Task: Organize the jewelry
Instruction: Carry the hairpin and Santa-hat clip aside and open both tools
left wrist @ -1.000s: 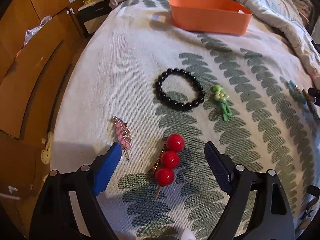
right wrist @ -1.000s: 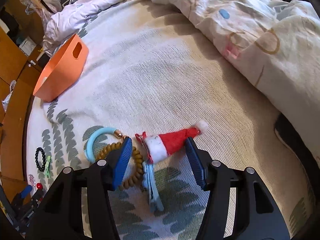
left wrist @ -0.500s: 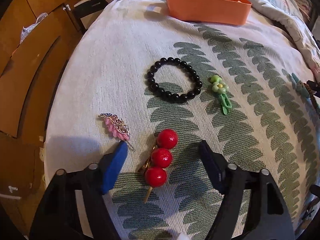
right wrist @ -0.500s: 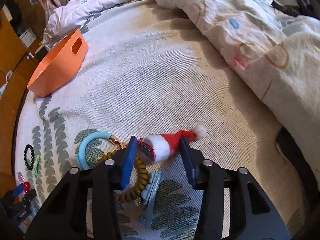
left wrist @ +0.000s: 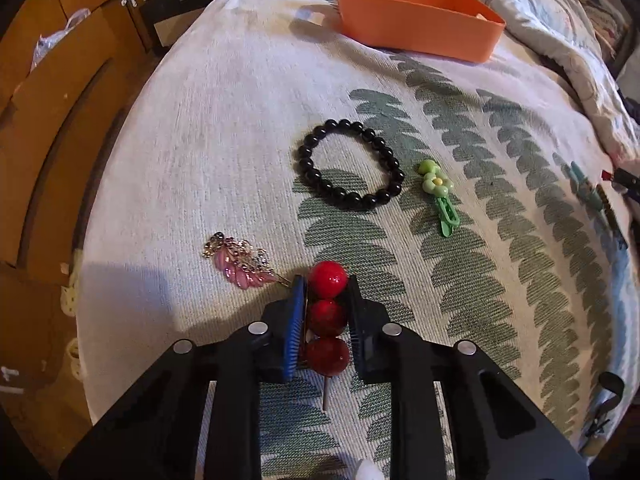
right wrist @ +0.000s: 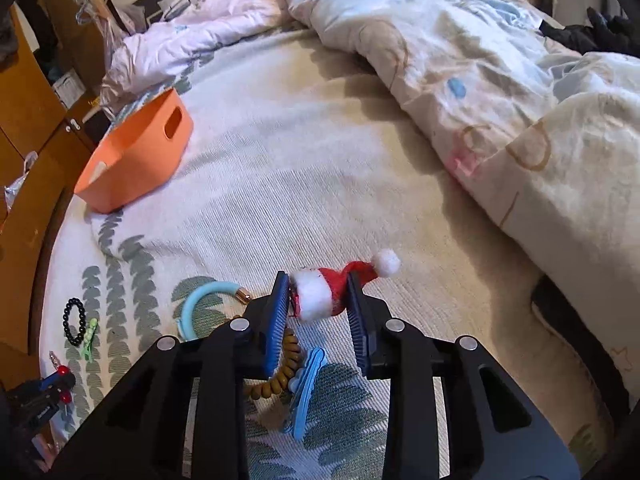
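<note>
My left gripper [left wrist: 325,292] is shut on a hairpin with three red balls [left wrist: 327,316], just above the bedspread. Beyond it lie a pink leaf brooch [left wrist: 240,263], a black bead bracelet [left wrist: 350,164] and a green flower clip [left wrist: 439,196]. My right gripper [right wrist: 318,294] is shut on a small Santa-hat clip [right wrist: 336,286] and holds it above the bed. Under it lie a light blue bangle [right wrist: 204,300], a brown coil hair tie [right wrist: 280,372] and a blue clip [right wrist: 306,392]. The orange basket [left wrist: 416,20] stands far back; it also shows in the right wrist view [right wrist: 136,160].
A rumpled duvet [right wrist: 500,92] covers the right side of the bed. Wooden cabinets [left wrist: 48,92] stand along the bed's left edge. The left gripper with the red hairpin shows at the lower left of the right wrist view [right wrist: 48,388].
Both grippers have gone from open to shut: the left closed on the red ball hairpin, the right on the Santa-hat clip, which has lifted off the bed.
</note>
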`<state>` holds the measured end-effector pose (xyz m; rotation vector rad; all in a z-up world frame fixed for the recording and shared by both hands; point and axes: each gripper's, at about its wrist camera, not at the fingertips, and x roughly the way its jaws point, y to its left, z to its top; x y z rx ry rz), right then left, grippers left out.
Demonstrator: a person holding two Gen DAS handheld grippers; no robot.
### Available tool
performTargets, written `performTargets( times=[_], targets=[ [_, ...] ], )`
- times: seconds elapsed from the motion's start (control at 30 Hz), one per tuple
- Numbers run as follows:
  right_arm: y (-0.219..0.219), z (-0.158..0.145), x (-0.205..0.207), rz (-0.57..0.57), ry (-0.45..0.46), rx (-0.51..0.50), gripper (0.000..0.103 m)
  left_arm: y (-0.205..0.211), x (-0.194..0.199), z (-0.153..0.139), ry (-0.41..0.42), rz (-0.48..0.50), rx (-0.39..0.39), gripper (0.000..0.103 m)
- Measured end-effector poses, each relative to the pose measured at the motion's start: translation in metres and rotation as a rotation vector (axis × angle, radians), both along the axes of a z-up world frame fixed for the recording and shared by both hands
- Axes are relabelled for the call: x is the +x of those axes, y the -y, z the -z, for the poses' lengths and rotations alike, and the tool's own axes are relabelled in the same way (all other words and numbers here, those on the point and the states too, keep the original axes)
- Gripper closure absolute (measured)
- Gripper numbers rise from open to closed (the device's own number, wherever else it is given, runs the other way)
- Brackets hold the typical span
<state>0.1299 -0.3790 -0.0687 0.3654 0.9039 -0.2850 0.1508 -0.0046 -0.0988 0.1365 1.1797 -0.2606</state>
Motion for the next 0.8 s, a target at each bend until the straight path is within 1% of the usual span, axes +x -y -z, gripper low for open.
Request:
performTargets(
  times=[0.2,0.37,0.5,0.63,0.7,0.8],
  targets=[
    [-0.001,-0.019,-0.01,-0.001,0.047,0.008,0.074,-0.008,0.001,-0.012,0.025,-0.023,-0.024,0.082],
    [-0.002,-0.037,-0.027,-0.004,0.082,0.029,0.074,-0.013,-0.004,-0.029,0.071,-0.038,-0.026,0.082],
    [-0.01,-0.055,-0.058,-0.015,0.118,0.047,0.074,-0.018,-0.015,-0.045,0.116,-0.05,-0.002,0.082],
    [-0.021,-0.075,-0.096,-0.024,0.16,0.054,0.074,-0.025,-0.035,-0.059,0.155,-0.049,-0.008,0.082],
    [-0.031,-0.083,-0.119,-0.036,0.19,0.065,0.074,-0.03,-0.046,-0.064,0.159,-0.049,-0.012,0.082],
    [-0.05,-0.082,-0.148,-0.063,0.198,0.069,0.074,-0.039,-0.067,-0.072,0.191,-0.056,0.006,0.082]
  ],
)
